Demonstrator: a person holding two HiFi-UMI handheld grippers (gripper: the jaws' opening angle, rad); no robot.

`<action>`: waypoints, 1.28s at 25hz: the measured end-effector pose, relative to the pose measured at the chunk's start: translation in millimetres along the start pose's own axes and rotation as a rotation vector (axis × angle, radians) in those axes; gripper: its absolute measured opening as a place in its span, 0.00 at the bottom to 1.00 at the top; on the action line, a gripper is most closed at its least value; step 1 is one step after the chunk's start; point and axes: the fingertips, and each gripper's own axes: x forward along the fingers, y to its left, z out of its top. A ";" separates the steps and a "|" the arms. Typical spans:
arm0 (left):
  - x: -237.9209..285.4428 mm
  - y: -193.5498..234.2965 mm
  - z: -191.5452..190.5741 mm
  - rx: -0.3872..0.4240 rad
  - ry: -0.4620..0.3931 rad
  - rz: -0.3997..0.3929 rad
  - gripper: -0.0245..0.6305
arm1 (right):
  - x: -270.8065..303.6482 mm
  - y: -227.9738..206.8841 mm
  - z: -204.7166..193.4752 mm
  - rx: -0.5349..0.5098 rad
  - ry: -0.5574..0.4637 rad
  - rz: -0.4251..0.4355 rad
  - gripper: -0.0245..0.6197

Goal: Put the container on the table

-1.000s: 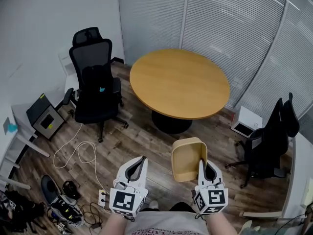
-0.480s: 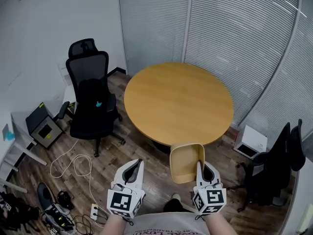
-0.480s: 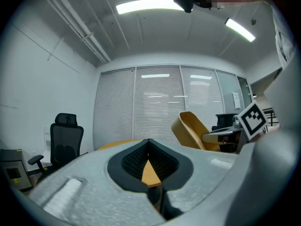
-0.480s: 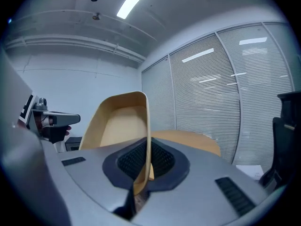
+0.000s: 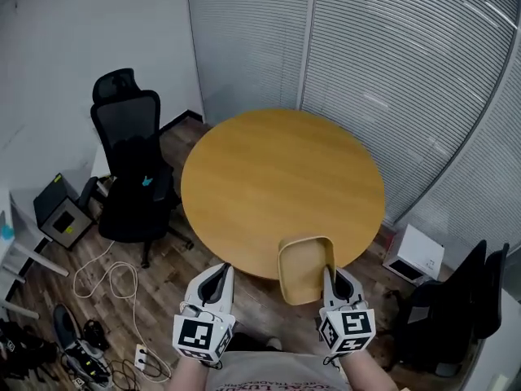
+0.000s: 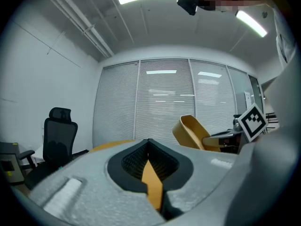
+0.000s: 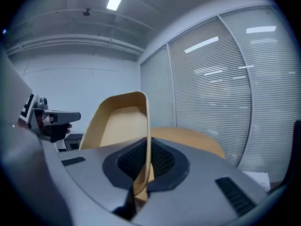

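A tan open container hangs tilted in the air, with my right gripper shut on its right wall. In the head view its far end overlaps the near edge of the round wooden table. The right gripper view shows the container rising from the shut right gripper, its thin wall pinched between the pads. My left gripper is level beside it on the left, shut and empty. In the left gripper view the left gripper faces the table, with the container at the right.
A black office chair stands left of the table and another at the right. A white box, a small dark box and loose cables lie on the wooden floor. Blinds cover the glass wall behind the table.
Both grippers and the container have come forward toward the table. The container was over the floor before and now reaches the table's near edge. The grip is unchanged.
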 end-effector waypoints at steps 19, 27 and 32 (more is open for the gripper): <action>249.3 121.9 -1.2 0.040 0.065 -0.237 0.05 | 220.1 -49.4 25.6 0.092 0.086 -0.219 0.05; 317.8 179.8 -41.8 0.031 0.126 -0.311 0.05 | 319.7 -36.8 -1.4 0.124 0.192 -0.241 0.05; 340.1 192.6 -67.3 0.028 0.129 -0.357 0.05 | 360.2 -36.8 -44.0 0.176 0.304 -0.257 0.05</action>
